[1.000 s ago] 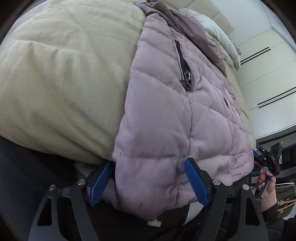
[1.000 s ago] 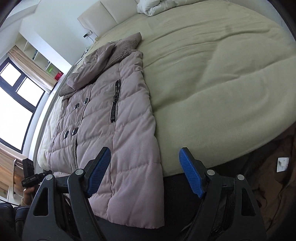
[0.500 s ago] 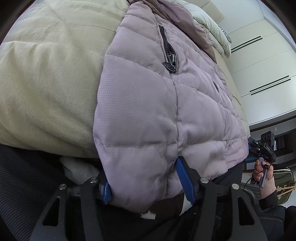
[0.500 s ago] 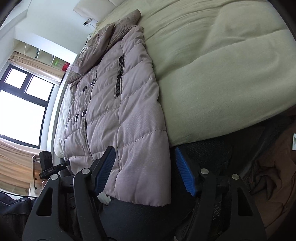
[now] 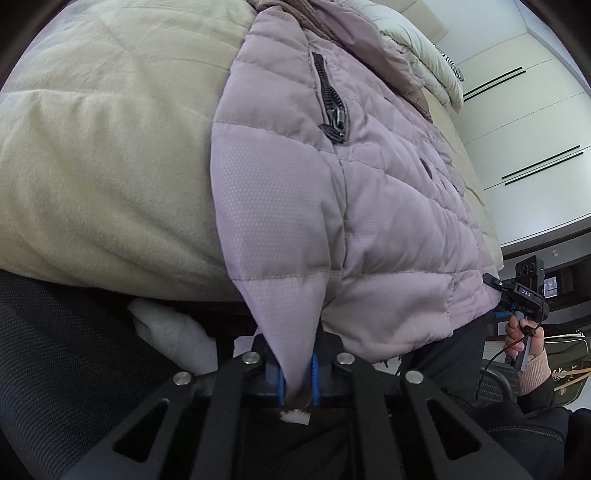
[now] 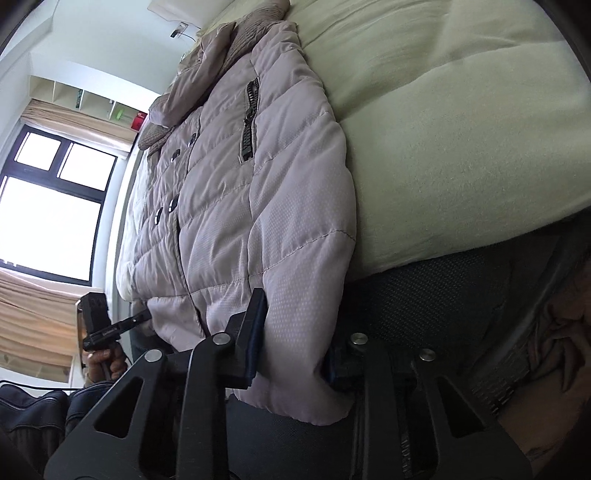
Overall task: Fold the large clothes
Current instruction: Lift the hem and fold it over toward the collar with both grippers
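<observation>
Puffy pink coat (image 5: 369,206) lies flat on the bed (image 5: 103,147), its bottom edge hanging off. Left gripper (image 5: 297,380) pinches one bottom corner tight. Right gripper (image 6: 295,350) squeezes the other corner. Best to lift both corners together, level, and carry them toward the collar (image 6: 255,33).

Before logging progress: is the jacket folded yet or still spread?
Spread: the jacket lies flat, front up, on the bed, hem over its edge.
</observation>
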Available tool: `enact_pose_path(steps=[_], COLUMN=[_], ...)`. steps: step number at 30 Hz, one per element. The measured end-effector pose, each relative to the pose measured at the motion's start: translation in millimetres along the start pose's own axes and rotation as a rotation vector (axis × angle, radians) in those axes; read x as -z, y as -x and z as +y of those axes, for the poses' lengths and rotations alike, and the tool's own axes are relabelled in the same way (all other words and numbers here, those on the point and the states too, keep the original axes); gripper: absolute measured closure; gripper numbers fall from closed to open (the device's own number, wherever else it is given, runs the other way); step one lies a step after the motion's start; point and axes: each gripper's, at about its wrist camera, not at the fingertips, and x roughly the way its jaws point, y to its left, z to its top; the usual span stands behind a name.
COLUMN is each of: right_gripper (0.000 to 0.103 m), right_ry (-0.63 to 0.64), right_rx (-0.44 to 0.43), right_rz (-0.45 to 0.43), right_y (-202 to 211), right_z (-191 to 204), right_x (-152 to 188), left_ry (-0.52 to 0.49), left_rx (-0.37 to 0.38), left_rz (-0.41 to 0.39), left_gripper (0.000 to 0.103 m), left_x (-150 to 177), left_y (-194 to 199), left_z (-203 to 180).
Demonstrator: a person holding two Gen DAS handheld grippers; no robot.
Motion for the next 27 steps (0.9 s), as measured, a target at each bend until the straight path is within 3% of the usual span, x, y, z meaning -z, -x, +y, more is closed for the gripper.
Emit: enact_pose_path(steps=[5, 11, 14, 22, 27], right_gripper=[0.092, 0.093, 0.094, 0.094, 0.094], right_ry=[0.056, 0.122, 0.160, 0.248, 0.274], right_rx=[-0.003, -0.066, -0.105, -0.134, -0.113], right_rz=[-0.079, -0.223, -0.309, -0.482, -0.570], right_y=[13.2, 48.9, 70.7, 98.4, 100.5], right_z=[22.6, 61.2, 82.7, 128.6, 148.2], right_x=[-0.4, -20.0, -34.9, -94.3, -152.8], left_ry=[0.074, 0.160, 0.202, 0.189, 0.136], left_rx=[0.148, 0.334, 0.390, 0.434, 0.421], left_rz=[-0.083, -0.240, -0.312, -0.455, -0.537], left_gripper=[0.096, 0.096, 0.096, 0.096, 0.096], left_x=[-11.4, -35.6, -48.5, -99.1, -153.5], left_y=[33.8, 77.8, 90.7, 116.8, 133.6], left_z=[1.7, 2.2, 1.2, -2.4, -14.5])
